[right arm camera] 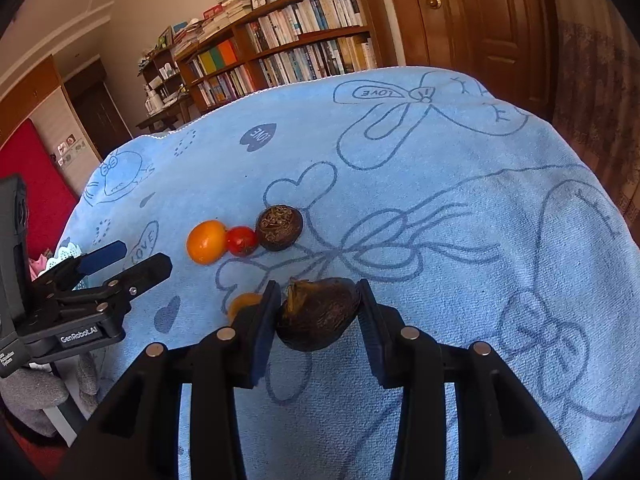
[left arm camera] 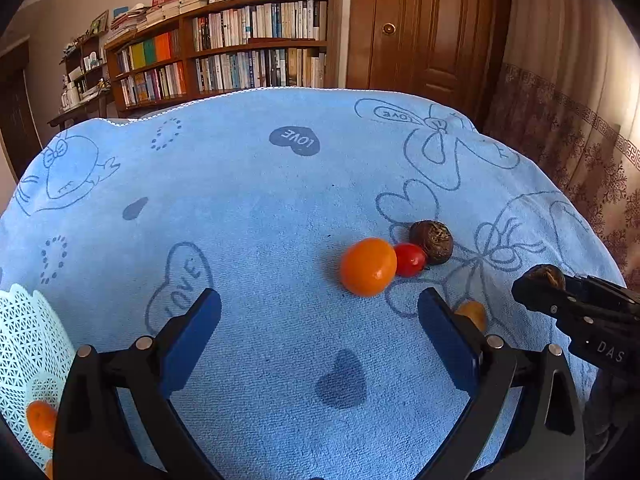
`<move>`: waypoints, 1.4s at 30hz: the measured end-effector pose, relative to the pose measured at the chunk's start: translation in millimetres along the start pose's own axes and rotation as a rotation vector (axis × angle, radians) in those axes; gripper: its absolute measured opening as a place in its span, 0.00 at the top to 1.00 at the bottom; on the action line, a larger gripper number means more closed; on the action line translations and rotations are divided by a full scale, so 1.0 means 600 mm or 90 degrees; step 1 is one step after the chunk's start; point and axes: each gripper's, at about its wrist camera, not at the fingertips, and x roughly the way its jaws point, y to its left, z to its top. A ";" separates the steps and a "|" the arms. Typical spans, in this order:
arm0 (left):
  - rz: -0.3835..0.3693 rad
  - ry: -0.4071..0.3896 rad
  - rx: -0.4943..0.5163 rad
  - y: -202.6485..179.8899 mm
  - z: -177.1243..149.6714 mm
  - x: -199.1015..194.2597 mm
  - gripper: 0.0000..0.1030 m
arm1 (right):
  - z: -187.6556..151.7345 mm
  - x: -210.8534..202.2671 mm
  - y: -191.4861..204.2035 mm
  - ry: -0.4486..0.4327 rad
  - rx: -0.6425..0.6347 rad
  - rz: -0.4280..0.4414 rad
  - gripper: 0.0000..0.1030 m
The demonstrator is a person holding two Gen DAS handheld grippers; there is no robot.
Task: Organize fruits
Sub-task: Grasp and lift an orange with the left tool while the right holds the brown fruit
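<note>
Dark fruit clamped between right gripper pads; left gripper wide, empty.

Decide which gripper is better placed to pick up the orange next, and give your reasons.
Left. The left gripper is open and empty, with the orange just ahead of its fingers. The right gripper is shut on a brown fruit.

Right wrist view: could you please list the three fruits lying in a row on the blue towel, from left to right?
Orange citrus fruit → red cherry tomato → dark brown round fruit.
</note>
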 end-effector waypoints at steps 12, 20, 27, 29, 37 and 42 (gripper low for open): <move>-0.051 0.060 0.008 -0.014 0.016 0.078 0.27 | -0.006 0.009 0.000 0.015 0.004 0.014 0.62; -0.064 0.061 0.033 -0.030 0.015 0.085 0.50 | -0.008 0.012 0.003 0.018 0.003 0.011 0.62; -0.074 0.053 0.031 -0.032 0.003 0.065 0.62 | -0.008 0.012 0.001 0.013 0.006 0.009 0.62; -0.068 0.053 0.023 -0.029 -0.001 0.058 0.62 | -0.007 0.011 -0.001 0.010 0.008 0.008 0.62; -0.013 0.026 0.026 -0.030 -0.019 0.011 0.62 | -0.009 0.006 0.001 0.000 -0.002 0.004 0.62; 0.006 -0.003 0.018 -0.023 -0.028 -0.030 0.62 | -0.012 0.005 0.004 -0.004 -0.008 -0.005 0.62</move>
